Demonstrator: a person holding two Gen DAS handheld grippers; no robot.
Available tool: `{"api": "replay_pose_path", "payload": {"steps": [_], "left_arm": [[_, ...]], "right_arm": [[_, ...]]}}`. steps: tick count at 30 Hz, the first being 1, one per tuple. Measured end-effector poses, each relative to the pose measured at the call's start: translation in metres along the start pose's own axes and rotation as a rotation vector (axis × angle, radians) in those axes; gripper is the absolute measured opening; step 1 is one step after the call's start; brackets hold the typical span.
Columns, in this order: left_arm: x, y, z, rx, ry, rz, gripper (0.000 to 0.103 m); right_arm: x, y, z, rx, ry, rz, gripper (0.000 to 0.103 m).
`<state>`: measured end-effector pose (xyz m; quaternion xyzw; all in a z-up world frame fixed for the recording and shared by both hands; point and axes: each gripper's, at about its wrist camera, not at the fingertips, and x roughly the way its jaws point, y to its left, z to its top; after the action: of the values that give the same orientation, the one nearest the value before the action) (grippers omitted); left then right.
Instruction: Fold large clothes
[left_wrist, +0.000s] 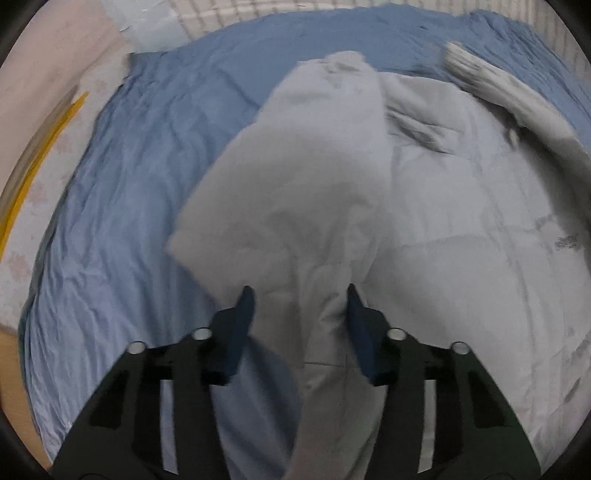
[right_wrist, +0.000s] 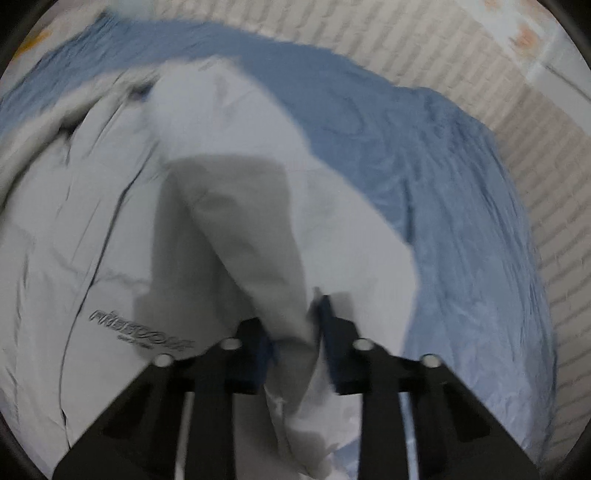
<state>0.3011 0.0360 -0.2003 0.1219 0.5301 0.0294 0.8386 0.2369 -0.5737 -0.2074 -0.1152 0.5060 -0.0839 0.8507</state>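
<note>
a pale grey jacket (left_wrist: 461, 206) lies spread on a blue sheet (left_wrist: 122, 206) that covers the bed. both views are blurred.

in the left wrist view, the left tool (left_wrist: 301, 299) has a fold of the jacket, seemingly a sleeve, running up between its dark fingers (left_wrist: 243, 314). the right finger presses against the cloth; the left one sits at the fold's edge, and i cannot tell whether it truly pinches. the fold rises away from the tool and drapes back over the jacket's body. a fur-trimmed hood (left_wrist: 491, 85) lies at the upper right, touching the sheet. a pale floor with a yellow strip (left_wrist: 33, 184) shows at the left.

in the right wrist view, the right tool (right_wrist: 295, 325) has its fingers close together, clamped on another bunched fold of the jacket (right_wrist: 74, 221), which lifts up and away in front of the lens. grey lettering (right_wrist: 140, 328) shows on the flat jacket at the left. the sheet (right_wrist: 461, 221) runs along the right, and beside it is a wall of pale brick pattern (right_wrist: 535, 155).
</note>
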Motion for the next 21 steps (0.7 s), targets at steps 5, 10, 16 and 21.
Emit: {"api": "replay_pose_path", "payload": {"steps": [5, 10, 16, 21], "left_arm": [[-0.007, 0.046, -0.022, -0.091, -0.019, 0.005, 0.041], [0.01, 0.087, -0.065, -0.149, 0.008, -0.031, 0.045], [0.021, 0.092, -0.094, -0.152, -0.022, -0.069, 0.061], [-0.016, 0.095, -0.089, -0.151, -0.08, -0.034, 0.09]], "right_arm": [[-0.024, -0.055, -0.007, 0.071, -0.035, -0.121, 0.009], [-0.022, -0.119, -0.023, 0.13, 0.002, -0.223, 0.009], [0.014, -0.152, -0.064, 0.168, 0.149, -0.163, 0.012], [-0.013, -0.132, -0.078, 0.093, 0.126, -0.236, 0.05]]}}
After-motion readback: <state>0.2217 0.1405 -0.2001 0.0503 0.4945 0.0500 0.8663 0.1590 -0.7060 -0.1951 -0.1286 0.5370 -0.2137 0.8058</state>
